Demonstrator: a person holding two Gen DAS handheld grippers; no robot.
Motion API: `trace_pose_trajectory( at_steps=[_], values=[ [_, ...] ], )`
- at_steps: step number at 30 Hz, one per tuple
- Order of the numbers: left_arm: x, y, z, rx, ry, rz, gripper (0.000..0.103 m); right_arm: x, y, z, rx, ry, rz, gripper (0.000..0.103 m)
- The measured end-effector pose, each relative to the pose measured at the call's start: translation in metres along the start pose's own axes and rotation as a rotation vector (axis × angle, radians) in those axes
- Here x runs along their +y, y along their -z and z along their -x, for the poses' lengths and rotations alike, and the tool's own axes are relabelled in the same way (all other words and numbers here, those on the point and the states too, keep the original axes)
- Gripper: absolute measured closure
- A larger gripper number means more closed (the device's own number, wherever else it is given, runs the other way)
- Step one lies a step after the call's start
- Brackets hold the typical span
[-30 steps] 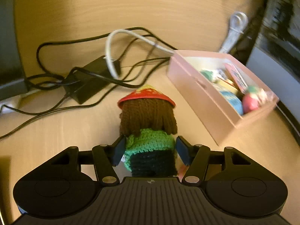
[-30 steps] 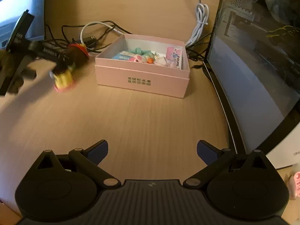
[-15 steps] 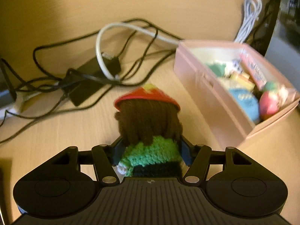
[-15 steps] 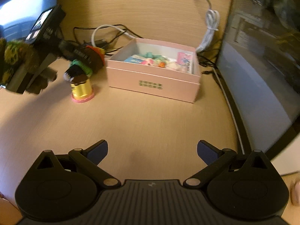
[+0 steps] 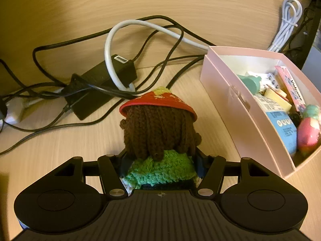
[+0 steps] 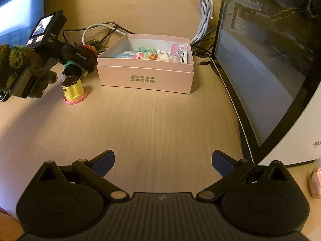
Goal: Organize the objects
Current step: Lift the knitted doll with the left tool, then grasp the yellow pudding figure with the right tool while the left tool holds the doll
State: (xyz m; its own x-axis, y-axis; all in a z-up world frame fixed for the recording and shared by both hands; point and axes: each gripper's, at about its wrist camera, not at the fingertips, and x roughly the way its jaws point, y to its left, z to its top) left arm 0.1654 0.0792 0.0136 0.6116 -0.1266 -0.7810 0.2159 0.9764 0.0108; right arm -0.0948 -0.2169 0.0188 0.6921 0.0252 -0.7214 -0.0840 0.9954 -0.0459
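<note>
A crochet doll (image 5: 158, 132) with a red hat, brown hair and a green top sits between the fingers of my left gripper (image 5: 160, 160), whose pads press on its green body. In the right wrist view the doll (image 6: 73, 67) leans over its yellow base with a pink rim, which rests on the desk just left of the pink box (image 6: 146, 78). There the left gripper (image 6: 80, 59) reaches in from the left. The open pink box (image 5: 230, 100) holds several small toys and packets. My right gripper (image 6: 163, 160) is open and empty above bare desk in front of the box.
Black cables and a power adapter (image 5: 100, 86) lie behind the doll. A coiled white cable (image 6: 204, 18) hangs behind the box. A computer case with a glass side (image 6: 260, 60) stands along the right. A person's fuzzy sleeve (image 6: 14, 64) holds the left gripper.
The left gripper carried the doll toward the pink box and lowered it, so its base now rests on the desk. The doll sits deeper between the fingers. The right gripper barely shifted.
</note>
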Motion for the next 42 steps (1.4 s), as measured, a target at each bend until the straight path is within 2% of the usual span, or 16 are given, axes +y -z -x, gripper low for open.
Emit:
trace_pose_trajectory(
  at_steps=[8, 14, 17, 21, 22, 28, 35, 37, 42],
  values=[
    [0.000, 0.002, 0.002, -0.007, -0.008, 0.006, 0.037, -0.005, 0.007, 0.000, 0.022, 0.005, -0.027, 0.000],
    [0.010, 0.012, 0.013, 0.003, -0.023, 0.052, 0.044, -0.011, 0.008, 0.003, 0.006, 0.001, -0.027, 0.000],
    [0.020, 0.029, 0.028, 0.011, -0.041, 0.080, 0.044, -0.012, 0.003, 0.002, -0.050, 0.004, -0.033, 0.000],
    [0.028, 0.061, 0.056, 0.022, -0.059, 0.107, 0.044, -0.013, -0.005, 0.001, -0.213, 0.077, -0.071, 0.000],
    [0.028, 0.071, 0.066, 0.028, -0.061, 0.115, 0.044, -0.014, -0.008, -0.003, -0.221, 0.077, -0.076, 0.000],
    [0.014, 0.121, 0.112, 0.048, -0.048, 0.179, 0.044, -0.010, -0.025, -0.048, -0.071, -0.086, -0.065, 0.000],
    [-0.025, 0.146, 0.138, 0.057, -0.042, 0.179, 0.044, 0.018, -0.029, -0.078, -0.014, -0.202, 0.023, 0.000],
    [-0.032, 0.150, 0.142, 0.058, -0.050, 0.179, 0.044, 0.025, -0.030, -0.088, 0.020, -0.223, 0.045, 0.000],
    [-0.035, 0.157, 0.145, 0.034, -0.078, 0.204, 0.044, 0.039, -0.033, -0.095, 0.010, -0.204, 0.137, 0.000]
  ],
)
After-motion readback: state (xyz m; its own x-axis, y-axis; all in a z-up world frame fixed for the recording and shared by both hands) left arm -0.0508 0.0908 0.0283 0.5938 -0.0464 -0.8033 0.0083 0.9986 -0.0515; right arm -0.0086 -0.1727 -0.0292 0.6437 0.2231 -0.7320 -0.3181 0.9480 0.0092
